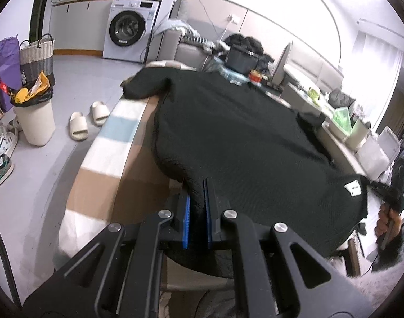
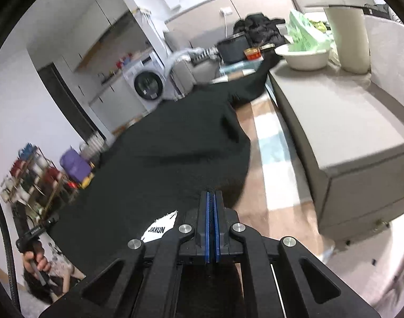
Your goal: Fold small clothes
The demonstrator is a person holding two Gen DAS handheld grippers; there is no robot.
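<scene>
A black knit top is stretched out over a striped table, one sleeve hanging off the far left corner. My left gripper is shut on the near hem, fabric bunched between its blue pads. In the right wrist view the same black top hangs taut and lifted. My right gripper is shut on its other hem corner, next to a white label. That label also shows in the left wrist view.
A white bin, slippers and shoes sit on the floor at left. A washing machine stands at the back. A grey cabinet with a bowl is at right. Clutter lies at the table's far end.
</scene>
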